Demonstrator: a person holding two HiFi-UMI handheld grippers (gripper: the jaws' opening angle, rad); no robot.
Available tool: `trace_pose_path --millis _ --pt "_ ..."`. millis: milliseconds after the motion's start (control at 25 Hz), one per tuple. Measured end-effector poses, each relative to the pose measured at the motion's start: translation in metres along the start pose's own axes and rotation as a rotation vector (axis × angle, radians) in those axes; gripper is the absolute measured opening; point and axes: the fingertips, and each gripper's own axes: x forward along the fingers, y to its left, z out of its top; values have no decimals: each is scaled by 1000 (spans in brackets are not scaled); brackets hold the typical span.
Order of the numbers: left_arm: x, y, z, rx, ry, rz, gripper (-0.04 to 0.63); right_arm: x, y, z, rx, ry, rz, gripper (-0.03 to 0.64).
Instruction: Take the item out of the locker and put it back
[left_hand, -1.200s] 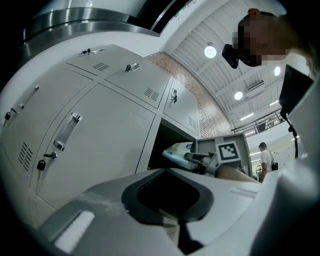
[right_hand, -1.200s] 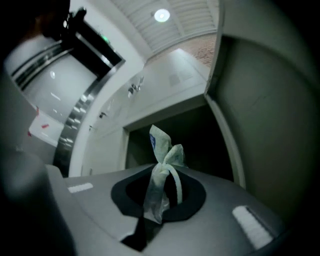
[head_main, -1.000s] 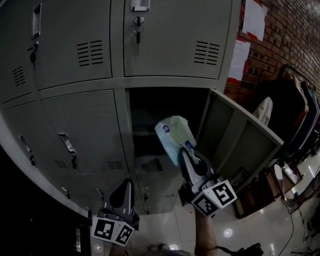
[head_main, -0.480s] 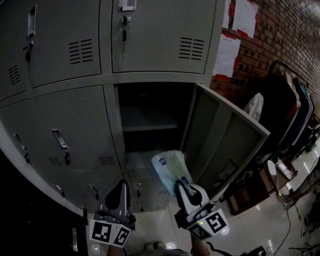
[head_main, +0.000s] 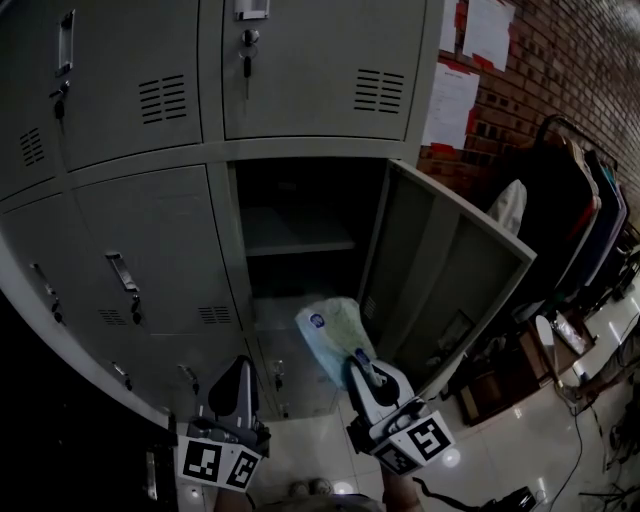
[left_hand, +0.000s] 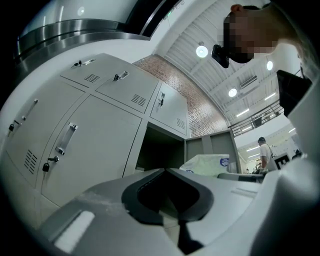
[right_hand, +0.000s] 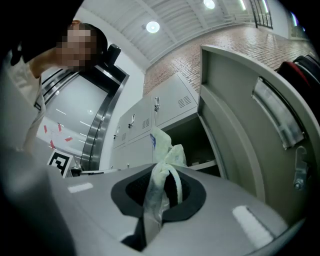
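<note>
Locker retrieval: a person's right gripper (head_main: 364, 366) is clamped on a bunched fold of a pale, crinkled plastic bag with a round blue mark (head_main: 335, 335). It holds the bag before the open compartment (head_main: 300, 215) of a grey metal locker bank (head_main: 150, 230). In the head view the bag rises from the gripper's tips toward 11 o'clock and shows against the lower edge of the opening. A grey shelf (head_main: 300, 242) sits at its 12 o'clock and the swung-out grey door (head_main: 440, 265) at its 3 o'clock. The right gripper view shows the bag (right_hand: 162, 150) pinched where the jaws meet, its loose end standing up toward 12 o'clock. The left gripper (head_main: 238, 375), at 9 o'clock of the right one, is closed on nothing. In the left gripper view the bag (left_hand: 207, 164) lies off at 2 o'clock, well apart from the jaws.
</note>
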Motion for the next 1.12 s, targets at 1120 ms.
trace_pose_path --millis 1120 --pt "12 32 -4 -24 12 52 5 203 -99 31 -270 192 -112 23"
